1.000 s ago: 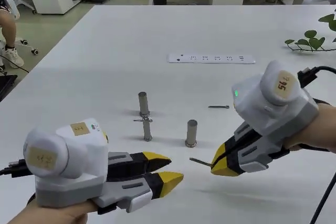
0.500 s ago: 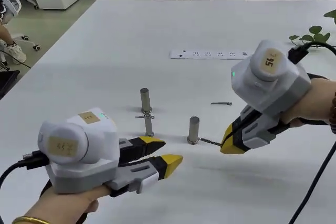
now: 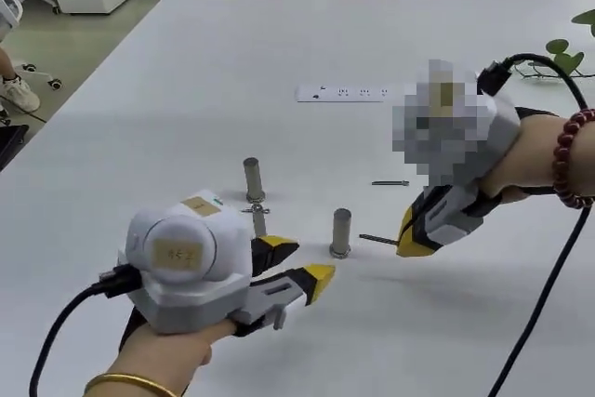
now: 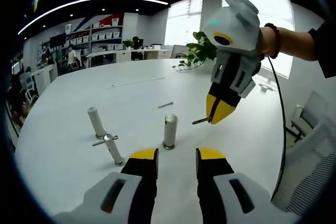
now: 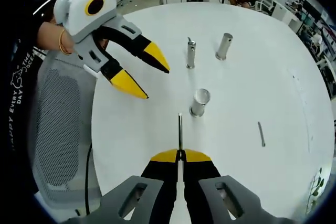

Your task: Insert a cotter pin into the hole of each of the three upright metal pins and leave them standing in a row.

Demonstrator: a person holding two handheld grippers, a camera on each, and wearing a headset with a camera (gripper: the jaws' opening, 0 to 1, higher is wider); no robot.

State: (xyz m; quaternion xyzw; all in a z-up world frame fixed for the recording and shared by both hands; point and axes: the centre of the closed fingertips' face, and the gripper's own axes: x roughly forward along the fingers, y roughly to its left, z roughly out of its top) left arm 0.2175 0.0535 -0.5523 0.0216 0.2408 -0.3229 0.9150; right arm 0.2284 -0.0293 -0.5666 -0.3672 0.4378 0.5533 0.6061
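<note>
1. The right gripper has its jaws pressed together on a cotter pin. The pin sticks straight out past the yellow tips.
2. The free end of that cotter pin points at the near metal pin. It stops just beside the pin's lower part, and a small gap shows between them in the right gripper view.
3. The left gripper hovers low over the white table with its jaws set moderately apart and nothing between them. Its tips aim toward the near metal pin from the other side.
4. The three metal pins stand upright and apart from one another on the table. The middle metal pin carries a fitted cotter pin crosswise through it.
5. The far metal pin stands just behind the middle one. Whether its hole holds anything cannot be told.
6. A spare cotter pin lies flat on the table beyond the right gripper.
7. A white power strip lies farther back, and a leafy plant sits at the table's right edge.
</note>
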